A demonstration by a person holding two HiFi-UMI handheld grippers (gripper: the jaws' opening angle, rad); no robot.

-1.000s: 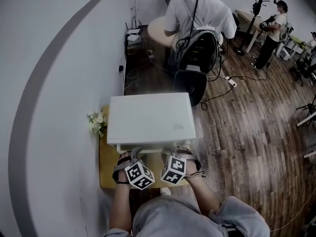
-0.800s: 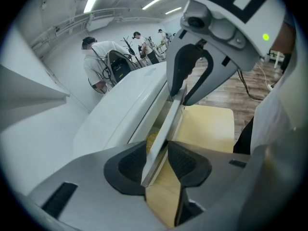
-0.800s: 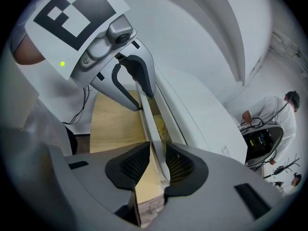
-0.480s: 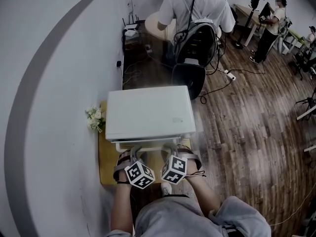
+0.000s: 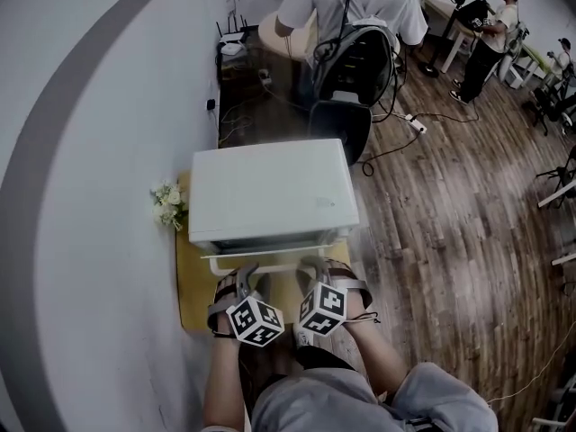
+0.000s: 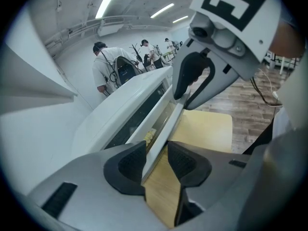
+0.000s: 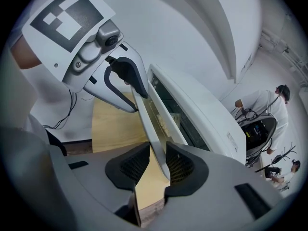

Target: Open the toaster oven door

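Observation:
A white toaster oven (image 5: 270, 192) stands on a small wooden table (image 5: 192, 286) against the wall. Its door is tilted out a little at the top, with a dark gap behind the white handle bar (image 5: 274, 261). My left gripper (image 5: 245, 274) is shut on the bar's left part and my right gripper (image 5: 315, 270) on its right part. In the left gripper view the bar (image 6: 161, 126) runs between the pads of the left gripper (image 6: 156, 159). In the right gripper view the bar (image 7: 149, 124) sits between the pads of the right gripper (image 7: 158, 165). The door glass (image 7: 163, 112) shows behind it.
A small bunch of white flowers (image 5: 167, 205) lies at the oven's left by the wall. Behind the table stand a dark chair (image 5: 340, 129) and a person with a backpack (image 5: 355, 25). Cables run over the wooden floor (image 5: 432, 223) to the right.
The handle bar and both grippers have come toward me, and the door's top edge now stands off the oven front. The head view has shifted a little.

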